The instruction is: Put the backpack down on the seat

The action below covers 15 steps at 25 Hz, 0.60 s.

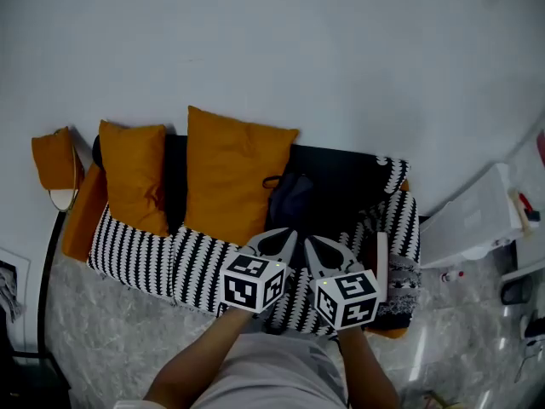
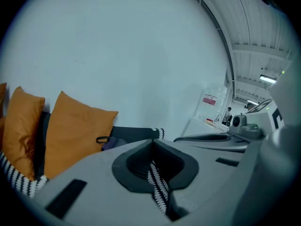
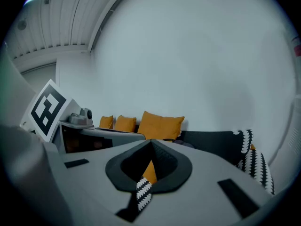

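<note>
The left gripper (image 1: 291, 236) and right gripper (image 1: 312, 243) hover over the striped sofa (image 1: 145, 250), jaws pressed together and empty, the dark backpack (image 1: 291, 196) resting beside an orange cushion (image 1: 232, 177).

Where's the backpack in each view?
Head view: backpack centre, on the sofa, right of the big orange cushion.
Left gripper view: backpack left of centre, beside the cushion's lower right edge.
Right gripper view: backpack a dark sliver at centre, right of the cushion.
Shared landmark: the cushion.
</note>
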Each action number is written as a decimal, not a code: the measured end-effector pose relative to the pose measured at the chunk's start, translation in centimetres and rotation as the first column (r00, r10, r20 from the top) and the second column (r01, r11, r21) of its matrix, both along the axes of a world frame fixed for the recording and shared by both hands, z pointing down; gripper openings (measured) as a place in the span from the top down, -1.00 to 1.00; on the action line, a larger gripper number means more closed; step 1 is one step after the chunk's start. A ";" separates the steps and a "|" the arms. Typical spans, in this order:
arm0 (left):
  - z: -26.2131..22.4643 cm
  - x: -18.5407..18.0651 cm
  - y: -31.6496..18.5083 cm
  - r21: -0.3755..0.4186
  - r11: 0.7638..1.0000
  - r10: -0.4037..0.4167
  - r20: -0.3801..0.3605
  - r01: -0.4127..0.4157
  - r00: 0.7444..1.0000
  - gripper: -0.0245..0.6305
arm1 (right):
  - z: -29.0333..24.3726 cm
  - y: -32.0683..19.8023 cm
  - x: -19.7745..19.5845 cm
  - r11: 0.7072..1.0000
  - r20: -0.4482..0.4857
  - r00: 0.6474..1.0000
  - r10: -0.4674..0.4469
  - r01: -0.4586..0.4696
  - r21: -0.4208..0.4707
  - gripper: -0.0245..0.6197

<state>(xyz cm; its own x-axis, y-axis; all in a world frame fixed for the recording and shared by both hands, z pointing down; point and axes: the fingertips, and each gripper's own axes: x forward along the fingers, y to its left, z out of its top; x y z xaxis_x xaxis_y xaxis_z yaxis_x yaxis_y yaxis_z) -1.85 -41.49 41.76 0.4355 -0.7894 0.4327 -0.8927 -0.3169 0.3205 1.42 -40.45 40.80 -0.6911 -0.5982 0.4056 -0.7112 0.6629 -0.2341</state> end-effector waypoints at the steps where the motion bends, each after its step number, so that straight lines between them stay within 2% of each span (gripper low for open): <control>1: 0.1 -0.1 0.1 -0.002 1.000 -0.003 -0.004 0.003 1.000 0.90 | 0.0 0.1 -0.1 1.000 0.000 1.000 0.000 0.000 -0.001 0.92; 8: 0.2 -0.2 0.8 -0.026 1.000 -0.006 -0.028 0.005 1.000 0.90 | 0.1 0.6 -0.2 1.000 0.003 1.000 0.006 -0.006 -0.006 0.92; 15: 0.8 -0.1 1.4 -0.040 0.999 0.001 -0.015 -0.002 1.000 0.90 | 0.1 1.0 -0.4 1.000 0.011 1.000 0.007 -0.007 -0.005 0.92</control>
<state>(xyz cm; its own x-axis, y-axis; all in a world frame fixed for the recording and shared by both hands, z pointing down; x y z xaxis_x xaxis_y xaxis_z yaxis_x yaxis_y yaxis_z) -1.98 -40.10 42.59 0.4433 -0.7707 0.4577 -0.8873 -0.3046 0.3464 0.98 -39.41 40.85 -0.6915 -0.6008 0.4011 -0.7129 0.6571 -0.2447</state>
